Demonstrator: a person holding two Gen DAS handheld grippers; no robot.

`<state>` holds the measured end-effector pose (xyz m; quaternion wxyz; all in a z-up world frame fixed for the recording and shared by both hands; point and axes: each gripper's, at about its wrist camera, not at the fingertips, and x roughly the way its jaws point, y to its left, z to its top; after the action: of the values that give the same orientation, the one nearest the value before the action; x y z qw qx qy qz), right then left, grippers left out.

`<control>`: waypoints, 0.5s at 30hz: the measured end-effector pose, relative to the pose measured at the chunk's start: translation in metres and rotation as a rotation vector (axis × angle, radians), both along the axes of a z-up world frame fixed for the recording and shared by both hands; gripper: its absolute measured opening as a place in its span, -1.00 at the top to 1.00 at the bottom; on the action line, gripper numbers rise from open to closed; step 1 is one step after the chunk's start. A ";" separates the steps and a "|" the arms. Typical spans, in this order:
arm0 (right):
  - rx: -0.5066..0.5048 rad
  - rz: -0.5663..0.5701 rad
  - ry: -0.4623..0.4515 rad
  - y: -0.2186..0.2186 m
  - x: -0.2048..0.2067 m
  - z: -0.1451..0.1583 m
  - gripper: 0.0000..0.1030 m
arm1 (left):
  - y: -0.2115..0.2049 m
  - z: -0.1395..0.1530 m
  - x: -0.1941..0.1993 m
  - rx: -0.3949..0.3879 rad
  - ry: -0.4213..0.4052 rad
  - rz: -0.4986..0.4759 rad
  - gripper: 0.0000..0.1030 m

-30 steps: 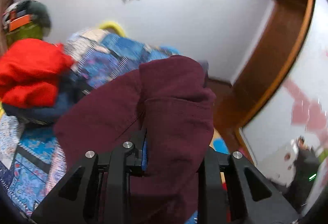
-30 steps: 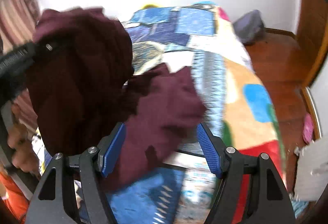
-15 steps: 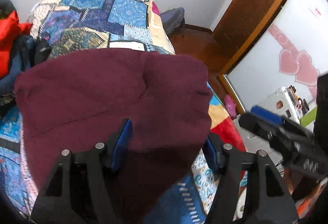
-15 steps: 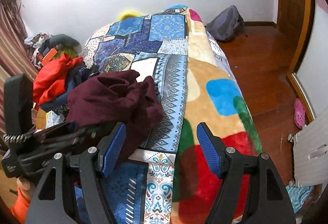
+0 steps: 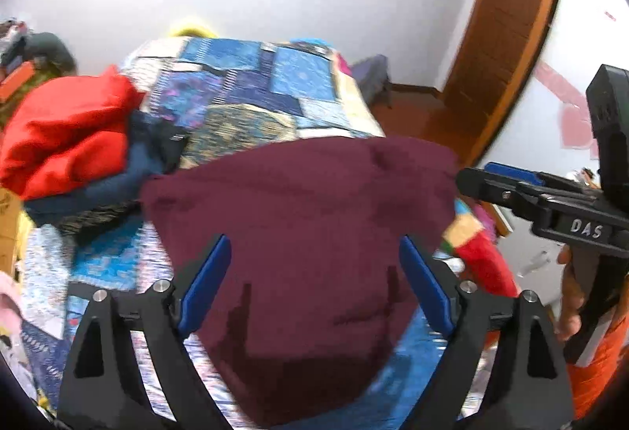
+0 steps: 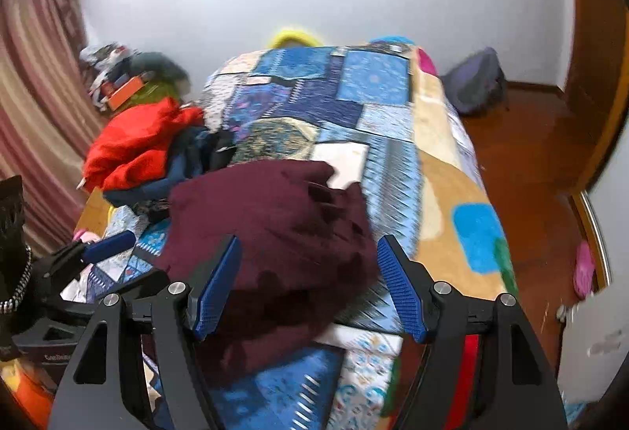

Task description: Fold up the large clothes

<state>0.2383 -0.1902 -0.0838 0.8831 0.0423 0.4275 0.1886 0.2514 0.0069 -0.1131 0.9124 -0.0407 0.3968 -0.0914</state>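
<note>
loose bundle near the bed edge, both grippers letting go

patchwork bedspread (image 6: pixel 385 139) under a white wall, wooden floor off to the right. maroon garment (image 5: pixel 306 233) bunched in a soft heap on the near part of the bed, close to the near right corner, not flat. left gripper (image 5: pixel 314 284) opening, blue pads spread either side of the cloth and not pressing it. right gripper (image 6: pixel 310 284) spread too, pads clear of the fabric, heap just beyond them.

likely trouble, as a judgement: heap slumping or unrolling once released, since nothing pins the folds; cloth sliding toward the bed edge and floor; a pad snagging a fold on the way out and dragging the bundle open. red garment (image 6: pixel 137 143) and dark blue clothes (image 6: pixel 188 162) just beside the heap on the left, so a careless regrasp risks catching the wrong piece.
</note>
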 end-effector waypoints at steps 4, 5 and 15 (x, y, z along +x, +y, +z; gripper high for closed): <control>-0.005 0.045 0.001 0.022 0.010 -0.004 -0.32 | 0.028 -0.016 0.006 0.049 0.021 0.081 -0.73; -0.007 0.046 0.011 0.025 0.014 -0.007 -0.32 | 0.034 -0.024 0.008 0.054 0.043 0.098 -0.73; 0.011 -0.015 0.173 -0.011 0.031 -0.049 -0.55 | 0.025 -0.088 -0.006 -0.014 0.179 0.071 -0.75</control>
<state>0.2694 -0.2009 -0.1325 0.8440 0.0666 0.5007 0.1801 0.2455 0.0320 -0.2008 0.8756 -0.0689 0.4747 -0.0577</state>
